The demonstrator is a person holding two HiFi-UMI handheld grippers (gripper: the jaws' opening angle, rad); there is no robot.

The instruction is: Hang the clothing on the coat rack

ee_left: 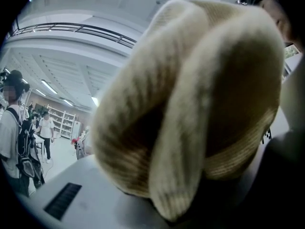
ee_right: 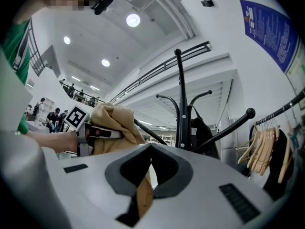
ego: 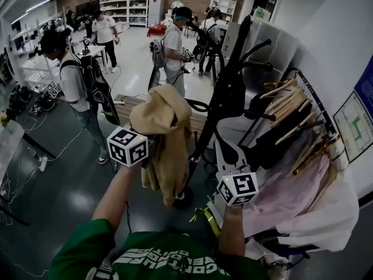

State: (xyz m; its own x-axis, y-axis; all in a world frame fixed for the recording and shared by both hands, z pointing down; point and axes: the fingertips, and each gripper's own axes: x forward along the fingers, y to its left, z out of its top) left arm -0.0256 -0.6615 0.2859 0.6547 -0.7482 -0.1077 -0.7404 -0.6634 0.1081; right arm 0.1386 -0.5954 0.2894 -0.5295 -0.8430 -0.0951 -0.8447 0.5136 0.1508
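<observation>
A tan jacket [ego: 166, 133] hangs bunched from my left gripper [ego: 152, 134], which is shut on its top. The jacket's ribbed edge [ee_left: 190, 104] fills the left gripper view and hides the jaw tips. The black coat rack [ego: 230, 92] stands just right of the jacket, its curved hooks reaching up and out. My right gripper [ego: 226, 150] is low beside the rack's pole, jaws pointing away from me. In the right gripper view the right gripper's [ee_right: 151, 146] tips meet with nothing pinched there. The jacket [ee_right: 114, 125] shows to their left and the rack [ee_right: 181, 94] straight ahead.
At the right, a clothes rail with wooden hangers [ego: 291, 109] carries dark and pink garments [ego: 291, 197]. A dark garment [ee_right: 202, 132] hangs at the rack. A wooden bench [ego: 131, 101] sits behind the jacket. Several people [ego: 173, 51] stand further back, one person [ego: 73, 80] nearer on the left.
</observation>
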